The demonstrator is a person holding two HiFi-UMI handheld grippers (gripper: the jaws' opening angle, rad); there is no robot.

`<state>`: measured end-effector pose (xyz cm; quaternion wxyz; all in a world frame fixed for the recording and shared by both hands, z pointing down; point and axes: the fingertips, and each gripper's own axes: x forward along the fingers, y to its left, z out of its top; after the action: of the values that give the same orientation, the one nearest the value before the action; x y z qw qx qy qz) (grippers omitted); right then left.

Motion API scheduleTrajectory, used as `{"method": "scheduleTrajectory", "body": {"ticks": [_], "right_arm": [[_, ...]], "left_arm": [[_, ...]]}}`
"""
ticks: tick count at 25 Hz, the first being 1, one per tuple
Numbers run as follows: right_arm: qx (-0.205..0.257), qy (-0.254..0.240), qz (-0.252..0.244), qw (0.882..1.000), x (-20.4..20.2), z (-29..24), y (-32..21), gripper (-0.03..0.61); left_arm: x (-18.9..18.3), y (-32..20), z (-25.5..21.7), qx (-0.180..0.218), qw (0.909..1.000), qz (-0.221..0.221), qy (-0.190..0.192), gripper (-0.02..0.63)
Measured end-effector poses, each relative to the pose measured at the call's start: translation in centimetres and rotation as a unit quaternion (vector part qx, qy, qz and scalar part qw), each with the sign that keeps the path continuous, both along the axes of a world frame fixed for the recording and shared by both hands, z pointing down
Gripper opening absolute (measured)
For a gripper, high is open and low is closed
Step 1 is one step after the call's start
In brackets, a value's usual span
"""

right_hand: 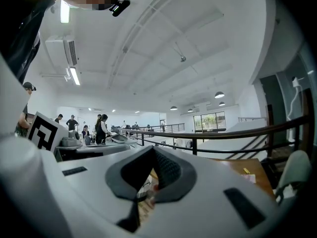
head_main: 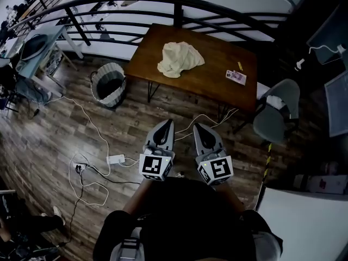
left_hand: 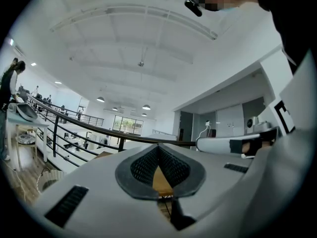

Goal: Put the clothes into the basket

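A crumpled cream cloth (head_main: 179,58) lies on the brown wooden table (head_main: 217,75), toward its left half. A round woven basket (head_main: 109,84) with a dark inside stands on the wood floor just left of the table. My left gripper (head_main: 167,123) and right gripper (head_main: 197,126) are side by side in front of me, short of the table's near edge, pointing level toward it. Both are shut with nothing between their jaws. In the left gripper view the left gripper (left_hand: 158,148) is closed at the tip, with the table (left_hand: 161,181) beyond. The right gripper (right_hand: 152,150) looks the same.
A dark railing (head_main: 179,7) runs behind the table. A grey chair (head_main: 278,116) stands at the table's right end. Cables and a white power strip (head_main: 115,159) lie on the floor to my left. A small printed packet (head_main: 235,77) lies on the table's right part.
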<state>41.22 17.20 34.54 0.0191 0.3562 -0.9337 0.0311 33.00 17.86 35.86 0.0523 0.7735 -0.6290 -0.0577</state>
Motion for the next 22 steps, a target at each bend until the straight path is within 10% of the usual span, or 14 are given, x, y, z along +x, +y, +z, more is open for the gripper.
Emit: {"method": "scheduleTrajectory", "body": {"ticks": [22], "right_arm": [[0.011,0.009,0.021,1.0,-15.0,-1.1,-13.0,0.009]], "left_arm": [[-14.0,-13.3,-0.7,0.011,0.9992,0.038,0.007,0.012]]}}
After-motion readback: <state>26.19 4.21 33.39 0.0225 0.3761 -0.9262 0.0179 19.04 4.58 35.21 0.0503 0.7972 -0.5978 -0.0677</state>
